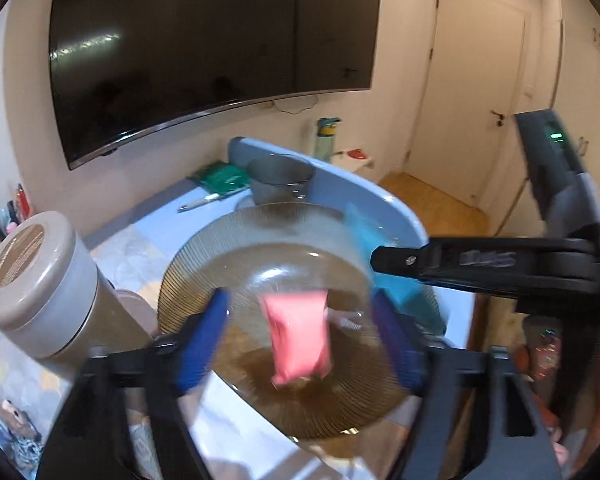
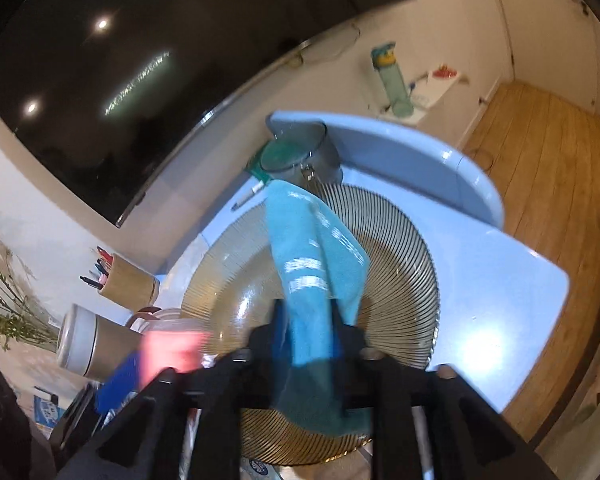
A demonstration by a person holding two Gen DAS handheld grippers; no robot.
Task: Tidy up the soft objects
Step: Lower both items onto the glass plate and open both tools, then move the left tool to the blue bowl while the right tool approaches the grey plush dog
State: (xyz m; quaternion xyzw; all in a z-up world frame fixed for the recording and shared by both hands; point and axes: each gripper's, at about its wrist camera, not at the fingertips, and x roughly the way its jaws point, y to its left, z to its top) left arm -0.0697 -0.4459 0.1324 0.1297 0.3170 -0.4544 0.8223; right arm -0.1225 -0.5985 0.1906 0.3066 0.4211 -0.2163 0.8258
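A pink soft pouch [image 1: 298, 336] hangs in mid-air between the fingers of my open left gripper [image 1: 300, 336], touching neither, above a ribbed amber glass plate [image 1: 228, 256]. In the right wrist view the pouch is a pink blur [image 2: 172, 350] at the lower left. My right gripper [image 2: 308, 340] is shut on a teal cloth with white stripes [image 2: 316, 248], held over the same plate [image 2: 400, 240]. The right gripper's black body reaches in from the right in the left wrist view [image 1: 480, 264], with the cloth [image 1: 364, 236] blurred by its tip.
A round lidded canister [image 1: 40, 280] lies at the plate's left. A grey cup [image 1: 278, 180], a green packet [image 1: 220, 178] and a pen [image 1: 200, 202] sit behind, by a curved blue rim [image 1: 360, 192]. A pen holder [image 2: 128, 280], a water bottle [image 2: 394, 80] and wooden floor [image 2: 540, 160] show.
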